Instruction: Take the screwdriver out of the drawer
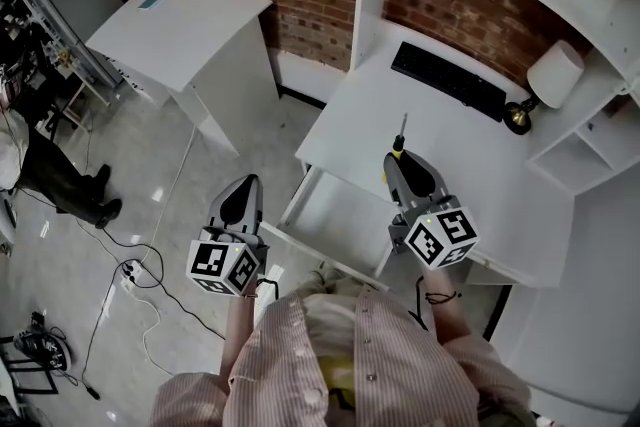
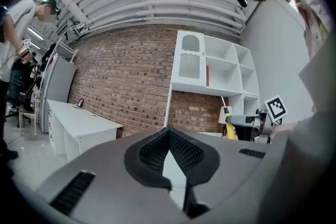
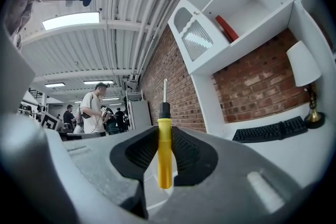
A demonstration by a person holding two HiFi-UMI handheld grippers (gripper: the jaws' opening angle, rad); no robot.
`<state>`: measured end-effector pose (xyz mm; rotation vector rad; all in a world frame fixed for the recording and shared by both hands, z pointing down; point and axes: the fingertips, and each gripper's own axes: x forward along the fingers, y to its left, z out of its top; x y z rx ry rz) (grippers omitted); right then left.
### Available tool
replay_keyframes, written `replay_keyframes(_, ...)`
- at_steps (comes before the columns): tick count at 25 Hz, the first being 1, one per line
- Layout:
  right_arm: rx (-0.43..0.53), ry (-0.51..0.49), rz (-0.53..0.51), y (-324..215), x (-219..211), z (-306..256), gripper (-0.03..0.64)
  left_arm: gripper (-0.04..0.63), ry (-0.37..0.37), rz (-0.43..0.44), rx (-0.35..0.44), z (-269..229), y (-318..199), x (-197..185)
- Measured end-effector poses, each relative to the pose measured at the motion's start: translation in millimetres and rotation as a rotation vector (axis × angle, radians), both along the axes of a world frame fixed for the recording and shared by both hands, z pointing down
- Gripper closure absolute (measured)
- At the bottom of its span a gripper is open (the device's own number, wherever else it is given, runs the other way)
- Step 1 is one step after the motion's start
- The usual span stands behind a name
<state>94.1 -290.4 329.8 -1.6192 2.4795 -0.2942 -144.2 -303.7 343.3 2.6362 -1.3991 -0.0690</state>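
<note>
A screwdriver (image 1: 401, 137) with a yellow handle and a thin metal shaft stands upright between the jaws of my right gripper (image 1: 405, 165), above the white desk (image 1: 520, 205). In the right gripper view the yellow handle (image 3: 164, 147) is clamped between the black pads (image 3: 140, 152), and the right gripper (image 3: 164, 157) is shut on it. My left gripper (image 1: 243, 202) hangs over the floor left of the desk. Its pads (image 2: 152, 150) meet at the tip with nothing between them. The left gripper view also shows the screwdriver (image 2: 228, 126) off to its right. A white pull-out panel (image 1: 335, 225), apparently the drawer, juts from under the desk's front.
A black keyboard (image 1: 447, 78) and a white-shaded lamp (image 1: 550, 75) sit at the back of the desk, with white shelves (image 1: 590, 145) at the right. A second white desk (image 1: 185, 25) stands at the left by the brick wall. Cables and a power strip (image 1: 130, 270) lie on the floor.
</note>
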Motion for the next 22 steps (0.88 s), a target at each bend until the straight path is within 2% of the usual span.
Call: replay_keyframes(22, -0.017, 0.017, 0.074, 4.7, 15.1, 13.8, 0.537, 0.597, -0.012, -0.004, -0.007, 2.9, 3.2, 5.0)
